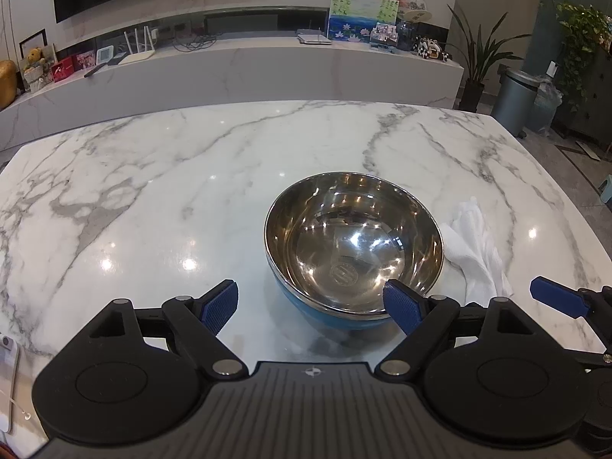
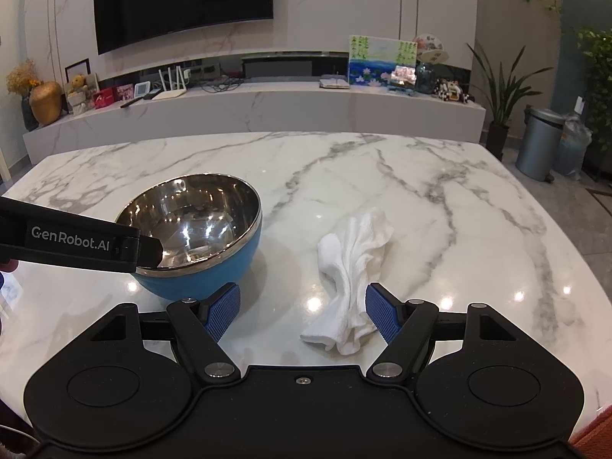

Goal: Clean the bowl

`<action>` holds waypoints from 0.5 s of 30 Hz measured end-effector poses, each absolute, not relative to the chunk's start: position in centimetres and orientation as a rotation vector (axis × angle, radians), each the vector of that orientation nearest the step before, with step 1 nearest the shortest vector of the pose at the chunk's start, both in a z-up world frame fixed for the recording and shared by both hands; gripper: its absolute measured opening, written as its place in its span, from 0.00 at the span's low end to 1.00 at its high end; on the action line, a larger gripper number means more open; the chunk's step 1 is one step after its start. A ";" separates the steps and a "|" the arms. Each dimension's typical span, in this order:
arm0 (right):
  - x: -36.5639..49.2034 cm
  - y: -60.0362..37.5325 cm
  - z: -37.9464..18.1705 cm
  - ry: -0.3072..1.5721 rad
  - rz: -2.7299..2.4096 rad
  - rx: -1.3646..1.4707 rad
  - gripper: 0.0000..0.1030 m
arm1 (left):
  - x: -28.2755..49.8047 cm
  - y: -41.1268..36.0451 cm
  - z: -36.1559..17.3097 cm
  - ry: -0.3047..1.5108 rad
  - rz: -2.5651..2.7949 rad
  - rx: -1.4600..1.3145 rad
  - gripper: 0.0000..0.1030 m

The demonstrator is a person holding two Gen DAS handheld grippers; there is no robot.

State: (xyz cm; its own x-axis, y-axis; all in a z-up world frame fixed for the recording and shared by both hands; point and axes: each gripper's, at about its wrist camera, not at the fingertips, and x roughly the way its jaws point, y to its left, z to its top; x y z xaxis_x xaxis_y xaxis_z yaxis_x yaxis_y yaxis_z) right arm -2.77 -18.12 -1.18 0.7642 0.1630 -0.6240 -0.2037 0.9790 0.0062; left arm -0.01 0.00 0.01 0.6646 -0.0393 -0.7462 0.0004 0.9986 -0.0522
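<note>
A steel bowl with a blue outside stands on the marble table. My left gripper is open, its right finger over the bowl's near rim and its left finger over bare table. The bowl also shows in the right wrist view, with the left gripper's finger reaching to its near rim. A crumpled white cloth lies right of the bowl. My right gripper is open just above the table, its right finger beside the cloth's near end. The cloth also shows in the left wrist view.
A phone lies at the table's near left edge. Beyond the table's far edge runs a low marble console with small items and a TV above. A bin and plants stand on the floor at the right.
</note>
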 end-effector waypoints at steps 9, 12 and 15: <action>-2.7 -18.0 -1.1 0.682 0.204 -0.070 0.68 | -0.3 -0.5 0.2 0.842 -0.024 -0.048 0.80; -2.9 -18.1 -1.2 0.682 0.209 -0.065 0.68 | -0.5 -0.9 0.2 0.843 -0.026 -0.047 0.80; -2.9 -18.0 -1.2 0.681 0.211 -0.064 0.68 | -0.1 -0.7 0.0 0.845 -0.028 -0.046 0.80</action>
